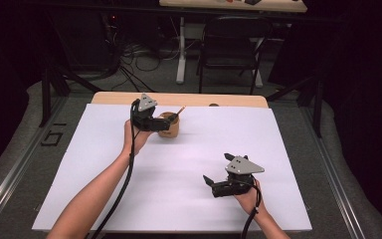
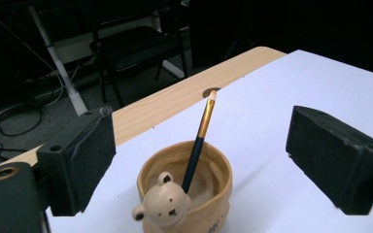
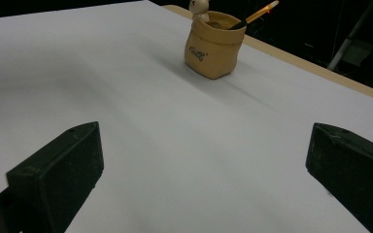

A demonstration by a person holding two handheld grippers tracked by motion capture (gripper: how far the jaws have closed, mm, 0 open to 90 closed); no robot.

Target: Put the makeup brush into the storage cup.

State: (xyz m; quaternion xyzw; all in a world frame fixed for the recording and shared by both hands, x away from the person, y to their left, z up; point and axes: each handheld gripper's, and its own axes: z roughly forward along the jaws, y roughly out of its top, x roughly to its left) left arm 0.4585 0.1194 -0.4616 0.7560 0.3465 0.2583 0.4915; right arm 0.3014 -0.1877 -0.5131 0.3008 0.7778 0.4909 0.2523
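High view: left gripper [image 1: 168,121] at the tan bear pot [image 1: 171,127], 11 o'clock on the white sheet [image 1: 104,164]; right gripper [image 1: 216,180] at 5 o'clock | Left gripper view: jaws spread wide, gripping nothing; brush [image 2: 197,142] leans in pot [image 2: 187,189] toward 1 o'clock | Right gripper view: jaws wide apart, empty; pot [image 3: 214,46] at 12 o'clock.

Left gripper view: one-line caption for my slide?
Open left gripper above a tan bear cup holding a paintbrush, on the white table.
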